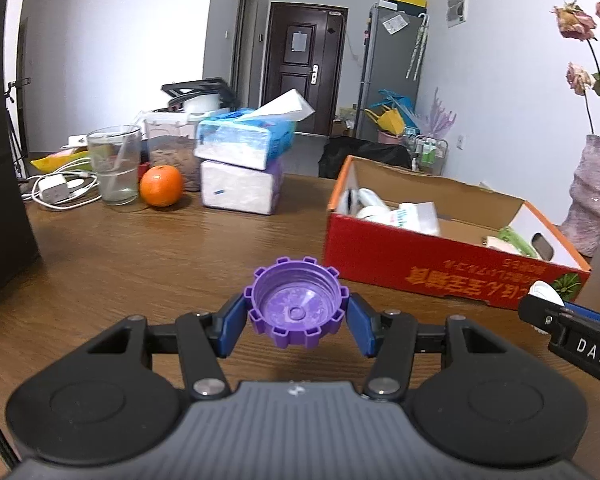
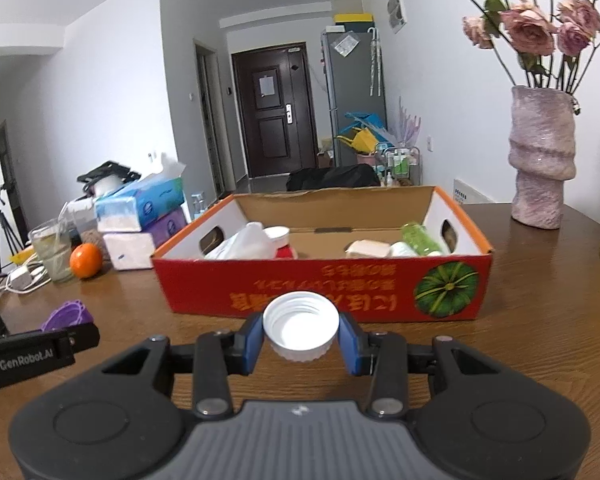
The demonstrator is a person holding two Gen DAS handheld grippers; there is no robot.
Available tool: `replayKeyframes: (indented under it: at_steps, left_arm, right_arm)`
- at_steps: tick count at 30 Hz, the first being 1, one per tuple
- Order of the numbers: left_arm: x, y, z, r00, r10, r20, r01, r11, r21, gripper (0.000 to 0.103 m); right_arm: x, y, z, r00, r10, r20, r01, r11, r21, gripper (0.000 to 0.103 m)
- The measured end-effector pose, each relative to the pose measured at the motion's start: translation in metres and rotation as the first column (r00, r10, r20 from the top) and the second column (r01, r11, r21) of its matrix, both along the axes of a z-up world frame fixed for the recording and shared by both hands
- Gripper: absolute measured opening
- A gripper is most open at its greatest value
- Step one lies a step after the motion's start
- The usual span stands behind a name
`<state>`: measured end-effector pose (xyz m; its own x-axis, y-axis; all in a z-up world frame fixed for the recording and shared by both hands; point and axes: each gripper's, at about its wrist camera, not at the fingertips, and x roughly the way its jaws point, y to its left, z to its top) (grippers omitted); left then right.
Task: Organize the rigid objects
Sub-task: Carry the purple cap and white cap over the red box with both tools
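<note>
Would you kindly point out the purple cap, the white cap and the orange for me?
purple cap (image 1: 296,307): left wrist view, on its hollow inside.
white cap (image 2: 300,326): right wrist view, on its hollow inside.
orange (image 1: 161,185): left wrist view, on its front skin.

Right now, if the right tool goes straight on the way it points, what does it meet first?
Probably the red front wall of the box, just ahead of the white cap that the tool holds; depth is unclear.

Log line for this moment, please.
left gripper: jaws shut on purple notched plastic cap | right gripper: jaws shut on white ribbed plastic cap | red cardboard box: ahead
</note>
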<state>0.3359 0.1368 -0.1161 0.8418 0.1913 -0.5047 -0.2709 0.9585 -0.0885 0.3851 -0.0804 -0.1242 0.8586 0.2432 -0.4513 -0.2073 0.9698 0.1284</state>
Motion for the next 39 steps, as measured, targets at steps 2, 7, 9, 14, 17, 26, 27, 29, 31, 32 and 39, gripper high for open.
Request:
replayKeyframes:
  at_steps: [2, 7, 9, 14, 17, 26, 27, 29, 31, 32, 39]
  left_arm:
    - [0.004, -0.007, 0.002, 1.000, -0.007, 0.006, 0.007, 1.000, -0.004, 0.056]
    - [0.017, -0.028, 0.009, 0.999, -0.032, 0.020, 0.032, 1.000, -0.002, 0.056]
    - [0.023, -0.037, 0.011, 0.999, -0.041, 0.027, 0.041, 0.999, 0.000, 0.056]
    - [0.034, -0.053, 0.016, 0.997, -0.058, 0.048, 0.057, 0.998, 0.017, 0.056]
    - [0.042, -0.057, 0.017, 0.996, -0.069, 0.056, 0.068, 0.998, 0.010, 0.056]
    - [0.074, -0.066, 0.020, 0.995, -0.073, 0.073, 0.073, 0.997, -0.001, 0.056]
    - [0.077, -0.066, 0.020, 0.995, -0.071, 0.075, 0.072, 0.997, -0.003, 0.056]
    - [0.085, -0.066, 0.021, 0.994, -0.071, 0.080, 0.072, 0.997, -0.010, 0.056]
    - [0.093, -0.065, 0.022, 0.994, -0.068, 0.084, 0.070, 0.997, -0.015, 0.056]
    - [0.097, -0.064, 0.022, 0.994, -0.069, 0.085, 0.070, 0.997, -0.018, 0.056]
    - [0.123, -0.067, 0.023, 0.992, -0.084, 0.093, 0.086, 0.996, -0.018, 0.056]
  right_arm:
    - [0.002, -0.007, 0.002, 1.000, -0.009, 0.005, 0.009, 1.000, 0.006, 0.039]
    - [0.008, -0.024, 0.007, 0.999, -0.031, 0.025, 0.030, 0.999, 0.020, 0.039]
    - [0.011, -0.030, 0.009, 0.999, -0.040, 0.033, 0.039, 0.999, 0.026, 0.039]
    - [0.019, -0.042, 0.014, 0.997, -0.059, 0.051, 0.057, 0.998, 0.039, 0.039]
    - [0.025, -0.047, 0.016, 0.996, -0.066, 0.063, 0.063, 0.997, 0.042, 0.039]
    - [0.048, -0.056, 0.018, 0.992, -0.093, 0.083, 0.090, 0.995, 0.042, 0.039]
    - [0.052, -0.057, 0.019, 0.992, -0.095, 0.084, 0.092, 0.995, 0.041, 0.039]
    - [0.058, -0.058, 0.018, 0.991, -0.101, 0.086, 0.098, 0.994, 0.043, 0.039]
    - [0.065, -0.060, 0.018, 0.991, -0.105, 0.086, 0.101, 0.994, 0.043, 0.039]
    - [0.068, -0.060, 0.018, 0.991, -0.106, 0.086, 0.103, 0.994, 0.041, 0.039]
    - [0.089, -0.060, 0.016, 0.988, -0.122, 0.093, 0.119, 0.992, 0.034, 0.039]
